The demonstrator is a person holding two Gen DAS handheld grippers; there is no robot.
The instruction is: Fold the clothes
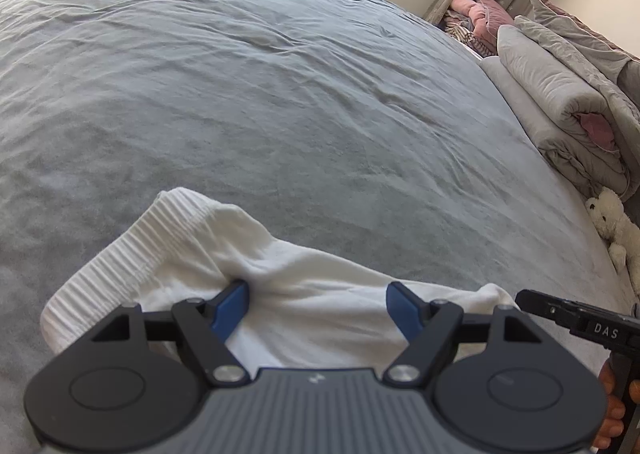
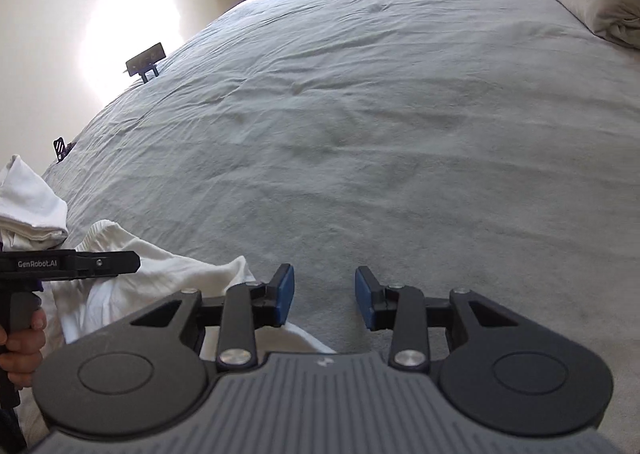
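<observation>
A white garment (image 1: 200,266) with a ribbed hem lies crumpled on the grey bed sheet (image 1: 280,94) near the front edge. My left gripper (image 1: 318,308) hovers open over its middle, blue pads wide apart, the cloth lying between and beneath them. In the right wrist view the same white garment (image 2: 132,278) sits at the lower left. My right gripper (image 2: 325,296) is open over the bare grey sheet (image 2: 360,114) just right of the cloth, holding nothing. The right gripper's side (image 1: 580,324) shows at the left view's right edge.
Folded grey quilts (image 1: 560,94) and pink bedding (image 1: 476,14) are stacked along the right side of the bed, with a white plush toy (image 1: 612,226) below them. Small black stands (image 2: 146,58) sit at the bed's far left edge. A hand (image 2: 22,342) holds the left gripper's handle.
</observation>
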